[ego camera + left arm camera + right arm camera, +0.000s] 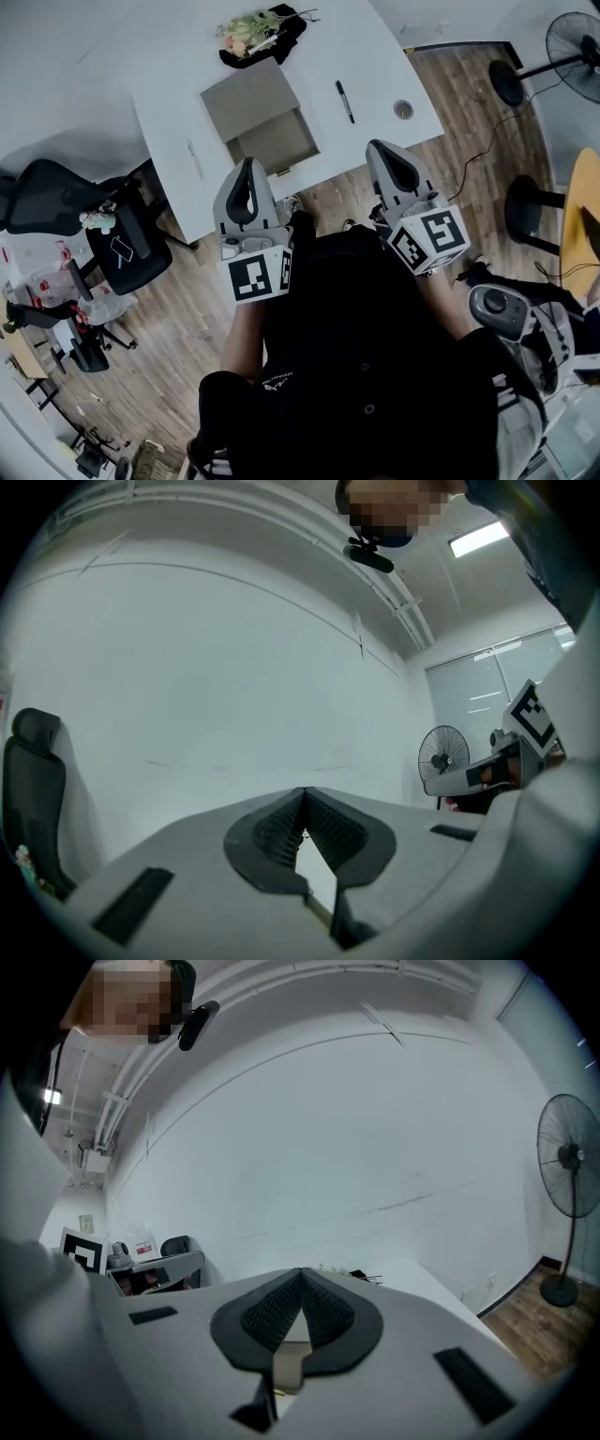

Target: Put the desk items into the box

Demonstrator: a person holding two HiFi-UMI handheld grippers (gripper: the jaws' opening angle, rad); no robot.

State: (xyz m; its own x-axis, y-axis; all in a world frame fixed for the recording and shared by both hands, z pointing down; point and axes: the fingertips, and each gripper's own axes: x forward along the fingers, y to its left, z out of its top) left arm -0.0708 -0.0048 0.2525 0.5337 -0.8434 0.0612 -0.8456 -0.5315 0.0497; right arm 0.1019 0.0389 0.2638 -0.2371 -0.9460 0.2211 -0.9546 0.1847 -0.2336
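Closest to the head camera was the person's black-clad torso (375, 375). Just above it we saw the left claw (248, 169) and the right claw (378, 150) held side by side. Each carried its square-marker cube and pointed toward the white tabletop (394, 56). On that tabletop the open grey-brown cardboard box (251, 101) sat near the front edge, its lid flap laid back. A black marker pen (345, 100) lay to the box's right and a slim white pen (194, 159) to its left. A black cloth bearing pale flowers (258, 33) lay behind the box. All three lay outside the box, apart from both claws.

From the left gripper view, we found the left claw clenched, its jaws meeting tip to tip with nothing between them. It aimed at a white wall (234, 667), with a black office chair (33, 799) at the far left.

From the right gripper view, the right claw was likewise clenched on nothing. A black standing fan (567, 1162) stood at the far right.
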